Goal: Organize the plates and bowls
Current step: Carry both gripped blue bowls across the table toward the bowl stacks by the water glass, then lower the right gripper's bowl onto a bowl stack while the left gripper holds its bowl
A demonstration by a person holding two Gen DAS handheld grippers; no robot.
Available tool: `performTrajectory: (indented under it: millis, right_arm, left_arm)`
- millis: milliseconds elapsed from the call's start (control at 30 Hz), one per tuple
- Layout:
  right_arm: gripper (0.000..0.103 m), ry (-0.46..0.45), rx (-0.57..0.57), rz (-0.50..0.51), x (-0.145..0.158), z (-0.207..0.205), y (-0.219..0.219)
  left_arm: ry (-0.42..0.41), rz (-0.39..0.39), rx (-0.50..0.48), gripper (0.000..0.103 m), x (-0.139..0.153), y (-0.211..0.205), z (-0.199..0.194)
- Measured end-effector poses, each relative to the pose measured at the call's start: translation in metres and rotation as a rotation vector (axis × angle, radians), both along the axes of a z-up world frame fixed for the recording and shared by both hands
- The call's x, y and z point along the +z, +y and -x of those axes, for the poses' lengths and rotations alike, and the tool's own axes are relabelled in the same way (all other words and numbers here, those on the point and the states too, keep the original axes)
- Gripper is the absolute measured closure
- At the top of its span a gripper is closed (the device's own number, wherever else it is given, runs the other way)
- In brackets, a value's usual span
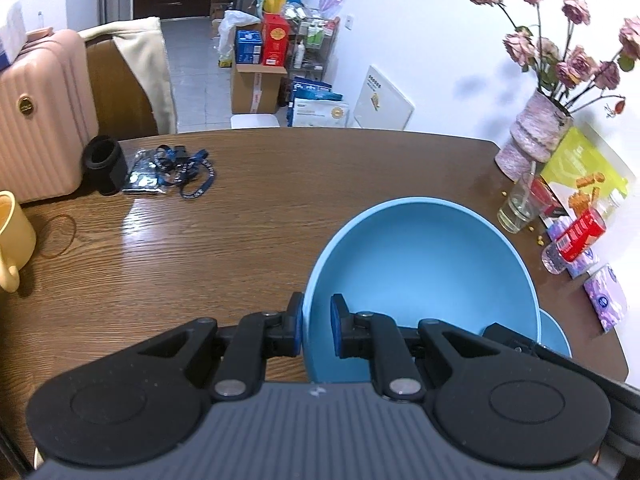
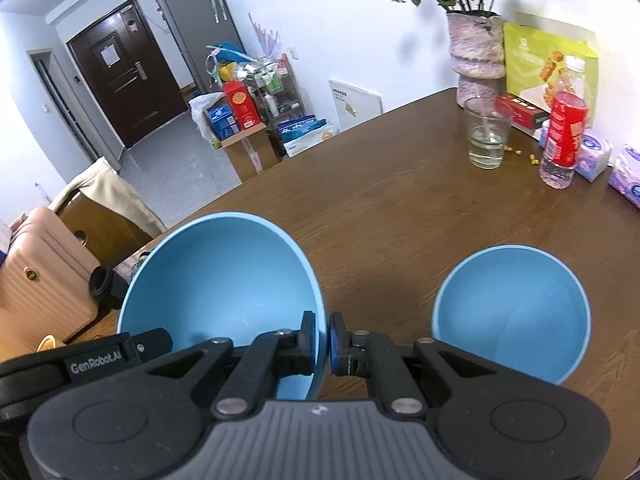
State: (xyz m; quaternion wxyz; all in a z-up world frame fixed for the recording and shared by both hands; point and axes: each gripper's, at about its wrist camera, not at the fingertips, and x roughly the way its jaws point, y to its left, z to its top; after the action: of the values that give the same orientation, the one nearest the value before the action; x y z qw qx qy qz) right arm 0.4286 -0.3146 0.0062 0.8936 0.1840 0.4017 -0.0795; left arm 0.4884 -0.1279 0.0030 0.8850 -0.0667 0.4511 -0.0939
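- The brown wooden worktop (image 1: 248, 240) stands in a room with white walls, a dark door far back and boxes on the floor.
- One big blue bowl (image 1: 420, 280) is held up by both claws at once, one on each side of its rim.
- The left claw (image 1: 316, 330) is pinched tight on the bowl's left edge, one pad inside and one outside.
- The right claw (image 2: 322, 342) is pinched tight on the bowl's right edge in the same way.
- A smaller blue bowl (image 2: 512, 312) sits on the worktop, to the right of the big bowl and just beside the right claw.
- The right hand is the nearer one to the small bowl, so I think any move to stack the two bowls goes that way, to the right.
- Past the small bowl, by the wall, are a drinking glass (image 2: 486, 132), a red-label bottle (image 2: 564, 136) and a flower vase (image 2: 476, 52).
- A yellow mug (image 1: 12, 240) sits far off to the left.
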Motion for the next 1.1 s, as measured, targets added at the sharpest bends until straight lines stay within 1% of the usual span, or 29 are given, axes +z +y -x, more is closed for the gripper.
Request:
performTrajectory:
  millis: [500,867,1100]
  right_arm:
    - [0.096,-0.016,-0.084,-0.011,0.003,0.024,-0.046]
    - [0.096,-0.023,-0.134,-0.007,0.007,0.038,-0.079]
    - [0.096,-0.021,-0.166,0.000,0.008,0.047,-0.106]
  left_arm:
    - [-0.012,-0.008,-0.088,0.089,0.006,-0.052,0.008]
    - [-0.017,0.010,-0.139,0.089,0.011,-0.092,0.011]
    - [-0.011,0.026,-0.174,0.089,0.009,-0.122,0.013]
